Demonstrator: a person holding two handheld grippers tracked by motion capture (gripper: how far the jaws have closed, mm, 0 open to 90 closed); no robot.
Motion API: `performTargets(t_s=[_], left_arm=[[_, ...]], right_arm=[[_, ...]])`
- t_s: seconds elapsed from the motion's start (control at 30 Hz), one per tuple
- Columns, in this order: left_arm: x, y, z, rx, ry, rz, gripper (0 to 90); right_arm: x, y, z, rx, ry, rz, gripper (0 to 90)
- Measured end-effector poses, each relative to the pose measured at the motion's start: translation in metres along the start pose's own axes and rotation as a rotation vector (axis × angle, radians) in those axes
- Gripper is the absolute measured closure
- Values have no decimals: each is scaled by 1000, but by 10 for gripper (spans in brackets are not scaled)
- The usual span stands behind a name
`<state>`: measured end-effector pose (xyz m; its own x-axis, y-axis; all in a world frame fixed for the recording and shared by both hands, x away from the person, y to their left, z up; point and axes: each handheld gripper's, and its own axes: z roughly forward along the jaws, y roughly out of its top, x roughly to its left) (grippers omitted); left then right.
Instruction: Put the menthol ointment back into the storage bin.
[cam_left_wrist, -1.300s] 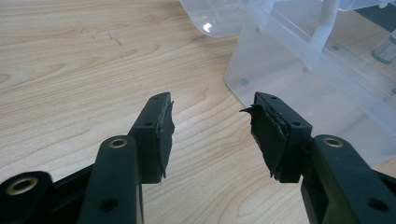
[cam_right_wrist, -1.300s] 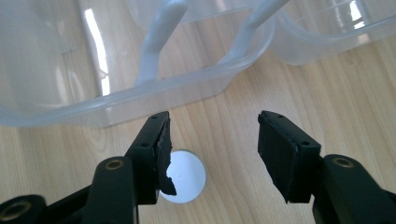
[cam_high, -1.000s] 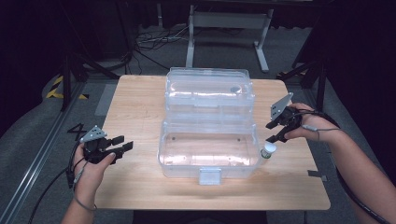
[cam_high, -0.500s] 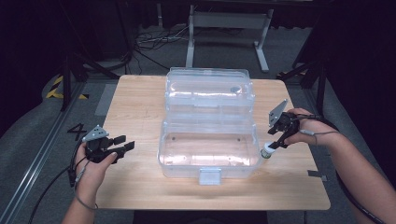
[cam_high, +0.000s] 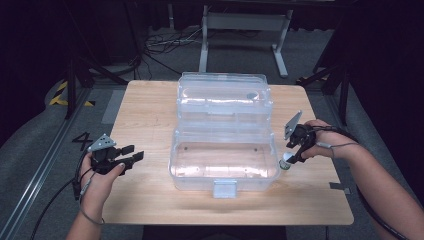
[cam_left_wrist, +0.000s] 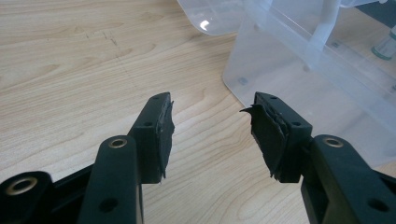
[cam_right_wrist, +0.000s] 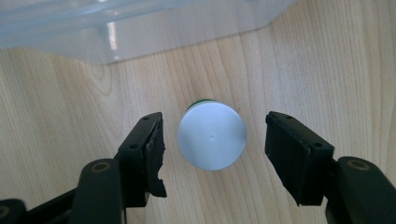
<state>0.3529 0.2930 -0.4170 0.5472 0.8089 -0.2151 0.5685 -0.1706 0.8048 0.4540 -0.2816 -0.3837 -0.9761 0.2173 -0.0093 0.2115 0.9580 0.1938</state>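
While the right gripper points down over the small white-capped bottle with a green band, its jaws have just been opening; both pads stand clear of the cap, so nothing is held. The bottle stands upright on the light wooden table, just beside the near right corner of the clear plastic hinged storage box, whose lid lies open on the far side.

Risk: a sideways move now would let a pad clip the cap and tip the bottle, probably against the box wall or toward the right table edge. Closing off centre would squeeze the round cap out of the jaws.

The left gripper rests at the near left, jaws wide and empty. It sits well apart from the box, so it poses little risk; whether the bottle touches the box wall cannot be told.
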Motion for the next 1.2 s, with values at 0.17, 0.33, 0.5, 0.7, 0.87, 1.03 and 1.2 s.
performTargets(t_s=[0.17,0.33,0.5,0.7,0.87,1.03,1.2], left_arm=[[0,0,0,0,-1,1,491],[0,0,-1,0,-1,1,491],[0,0,-1,0,-1,1,491],[1,0,-1,-1,-1,1,490],[1,0,-1,-3,1,-5,490],[1,-1,-1,-2,-1,-8,490],[2,-1,-1,-2,-1,-6,490]], right_arm=[[1,1,5,15,1,-2,380],[0,1,11,38,-2,-11,383],[0,1,16,41,2,-1,389],[1,1,24,61,3,-6,399],[0,2,29,57,0,-19,423],[1,3,30,60,-12,-20,501],[3,4,27,67,-25,-17,503]])
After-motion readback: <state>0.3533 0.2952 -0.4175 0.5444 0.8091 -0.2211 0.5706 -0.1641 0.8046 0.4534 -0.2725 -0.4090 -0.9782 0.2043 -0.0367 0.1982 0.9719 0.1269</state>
